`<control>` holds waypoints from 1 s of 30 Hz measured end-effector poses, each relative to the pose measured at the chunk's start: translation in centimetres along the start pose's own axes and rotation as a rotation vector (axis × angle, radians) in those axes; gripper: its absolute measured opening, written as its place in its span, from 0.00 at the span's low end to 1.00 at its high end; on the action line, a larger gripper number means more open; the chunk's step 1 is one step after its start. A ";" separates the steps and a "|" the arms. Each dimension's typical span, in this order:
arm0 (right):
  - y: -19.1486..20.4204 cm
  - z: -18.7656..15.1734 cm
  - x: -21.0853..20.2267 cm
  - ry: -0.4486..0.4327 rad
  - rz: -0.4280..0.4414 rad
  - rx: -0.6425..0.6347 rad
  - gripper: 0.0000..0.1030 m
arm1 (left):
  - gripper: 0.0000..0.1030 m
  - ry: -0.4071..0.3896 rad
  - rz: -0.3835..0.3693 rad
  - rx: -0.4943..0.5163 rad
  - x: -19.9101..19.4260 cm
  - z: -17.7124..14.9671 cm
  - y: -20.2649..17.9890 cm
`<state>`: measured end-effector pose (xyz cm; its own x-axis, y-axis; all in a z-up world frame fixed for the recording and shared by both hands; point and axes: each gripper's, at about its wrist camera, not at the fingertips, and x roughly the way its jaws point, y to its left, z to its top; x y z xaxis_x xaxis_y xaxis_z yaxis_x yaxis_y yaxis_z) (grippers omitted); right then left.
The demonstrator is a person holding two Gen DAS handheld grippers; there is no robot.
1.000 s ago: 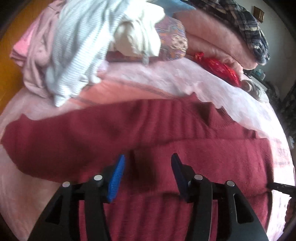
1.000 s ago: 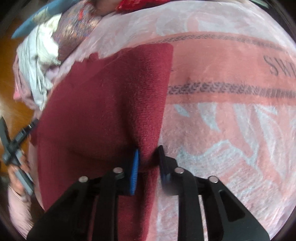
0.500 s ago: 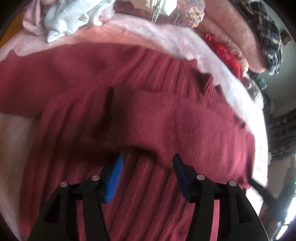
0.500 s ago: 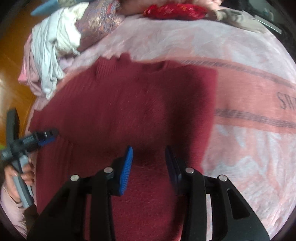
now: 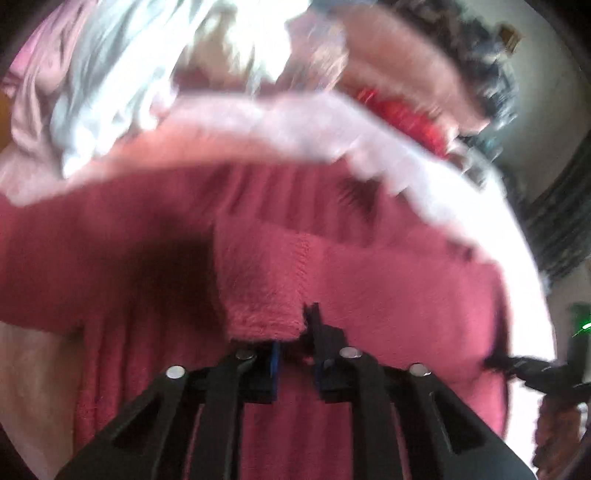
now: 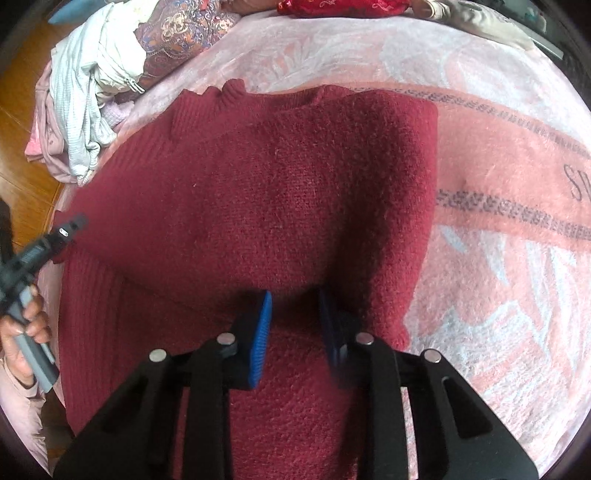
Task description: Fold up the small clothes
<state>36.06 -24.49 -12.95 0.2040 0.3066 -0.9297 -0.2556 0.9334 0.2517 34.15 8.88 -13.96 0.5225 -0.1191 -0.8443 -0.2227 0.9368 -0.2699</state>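
Observation:
A dark red knit sweater [image 6: 280,192] lies on a pink blanket [image 6: 498,177], its right sleeve folded across the chest. My right gripper [image 6: 293,325] is open and empty just above the folded sleeve. In the blurred left wrist view, my left gripper [image 5: 295,350] is shut on the cuff of the folded sleeve [image 5: 264,295], which stands up between the blue pads. The left gripper also shows at the left edge of the right wrist view [image 6: 48,243], held in a hand.
A heap of white, pink and patterned clothes [image 6: 110,74] lies at the blanket's far left. A red cloth [image 6: 340,5] and a beige item [image 6: 480,22] lie along the far edge. Wooden floor [image 6: 18,129] shows at left.
My left gripper has closed on the sleeve cuff. My right gripper let go of the sleeve earlier and has stayed open, pulling back slightly over the sweater.

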 end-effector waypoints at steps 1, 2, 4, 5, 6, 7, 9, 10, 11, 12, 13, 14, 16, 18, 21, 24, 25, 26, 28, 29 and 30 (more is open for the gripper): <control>0.3 0.0 0.0 0.003 -0.007 -0.007 0.27 | 0.28 0.043 0.000 -0.039 0.9 -0.4 1.3; 0.6 0.1 0.1 0.005 -0.016 -0.014 0.27 | 0.29 0.048 -0.031 -0.068 1.1 -0.6 2.1; 1.1 0.2 -0.1 0.004 -0.030 -0.021 0.27 | 0.45 0.043 -0.070 -0.106 0.2 -0.2 3.1; 1.3 0.4 -0.4 0.000 -0.021 -0.019 0.29 | 0.50 0.034 -0.067 -0.117 -0.3 0.1 3.3; 1.5 0.5 -0.6 -0.005 -0.010 -0.017 0.29 | 0.53 -0.010 -0.073 -0.140 -1.6 0.6 3.7; 1.8 0.8 -0.9 -0.015 0.004 -0.018 0.30 | 0.54 -0.040 -0.080 -0.148 -2.5 0.9 3.9; 2.5 1.4 -1.4 -0.033 0.008 -0.023 0.30 | 0.54 -0.069 -0.088 -0.147 -3.7 1.6 3.9; 3.0 1.8 -1.5 -0.042 0.018 -0.025 0.30 | 0.54 -0.081 -0.092 -0.141 -4.2 1.8 3.7; 3.2 1.9 -1.4 -0.043 0.024 -0.024 0.30 | 0.54 -0.088 -0.098 -0.134 -4.4 1.8 3.4; 3.4 2.1 -1.3 -0.041 0.028 -0.022 0.30 | 0.54 -0.081 -0.107 -0.114 -4.2 1.7 2.9; 3.9 2.2 -0.7 -0.032 0.025 -0.026 0.30 | 0.54 -0.067 -0.108 -0.098 -3.6 1.5 2.4; 4.1 2.2 -0.2 -0.022 0.016 -0.031 0.30 | 0.54 -0.052 -0.109 -0.083 -3.2 1.2 2.2; 4.4 2.2 1.1 0.008 -0.011 -0.034 0.30 | 0.53 -0.011 -0.083 -0.055 -1.5 0.7 1.8; 4.4 2.0 2.3 0.028 -0.040 -0.038 0.29 | 0.51 0.032 -0.036 -0.040 0.4 0.3 1.8; 4.7 2.1 2.5 0.030 -0.062 -0.044 0.29 | 0.46 0.021 -0.016 -0.002 1.3 0.1 2.1; 5.7 2.2 1.8 0.023 -0.050 -0.034 0.32 | 0.49 0.038 -0.038 -0.025 0.5 0.4 2.5; 6.2 2.2 1.7 0.026 -0.038 -0.031 0.34 | 0.60 0.043 -0.041 -0.050 0.0 0.5 3.0; 6.7 2.2 1.5 0.028 -0.028 -0.025 0.39 | 0.69 0.045 -0.025 -0.068 -0.6 0.5 3.7; 8.4 2.2 1.2 0.022 -0.006 -0.007 0.53 | 0.86 0.037 0.021 -0.080 -1.7 0.3 5.0; 9.2 2.3 1.1 0.019 0.000 -0.006 0.57 | 0.86 0.029 0.042 -0.084 -2.3 0.3 5.8; 10.1 2.3 1.1 0.020 0.003 -0.007 0.60 | 0.86 0.020 0.077 -0.092 -3.2 0.2 7.1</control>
<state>35.85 -14.32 -10.83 0.1840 0.3051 -0.9344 -0.2629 0.9313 0.2523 31.11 16.00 -13.07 0.4851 -0.0556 -0.8727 -0.3361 0.9095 -0.2448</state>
